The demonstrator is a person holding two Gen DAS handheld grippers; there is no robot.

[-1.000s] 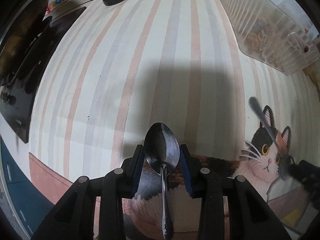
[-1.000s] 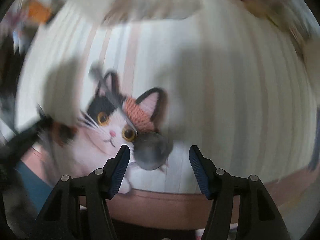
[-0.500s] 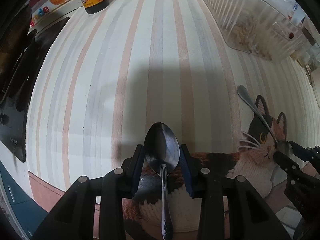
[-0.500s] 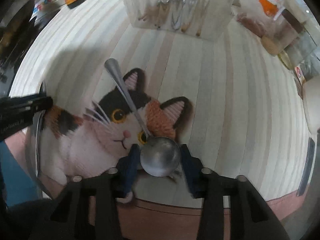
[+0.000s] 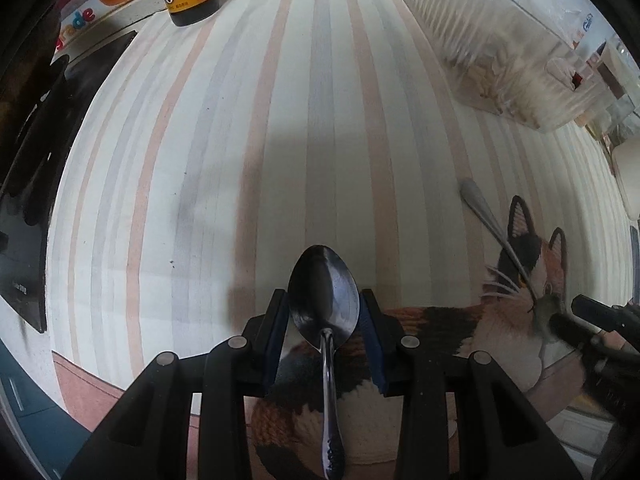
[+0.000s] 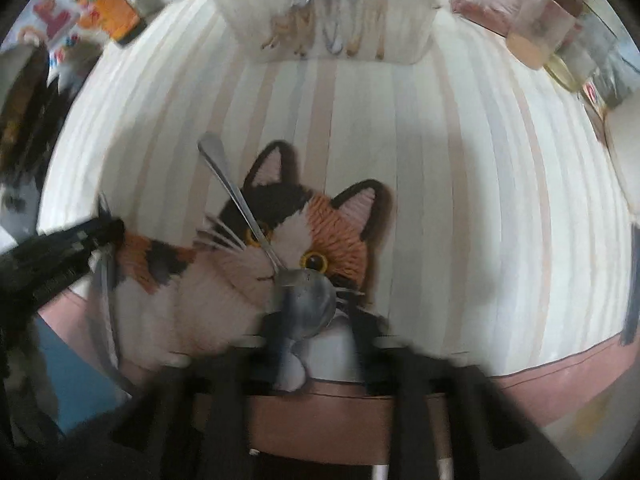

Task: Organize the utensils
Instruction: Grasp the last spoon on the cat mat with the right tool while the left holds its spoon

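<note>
The right tool [image 6: 314, 330] grips a spoon [image 6: 308, 300] by its bowl over the cat mat [image 6: 440, 200].

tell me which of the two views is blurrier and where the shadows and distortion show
Right wrist view: motion-smeared, worst at the right gripper and spoon bowl. Left wrist view: sharp; the held spoon in the left gripper reflects light, and a broad shadow lies on the striped mat ahead. Both views: fisheye bends the stripes.

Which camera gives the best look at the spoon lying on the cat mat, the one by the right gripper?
The right wrist view. The spoon on the cat mat runs handle to bowl mid-frame, bowl between the right gripper fingers, though blurred. The left wrist view shows it small at the right edge, its bowl partly hidden by that gripper.
</note>
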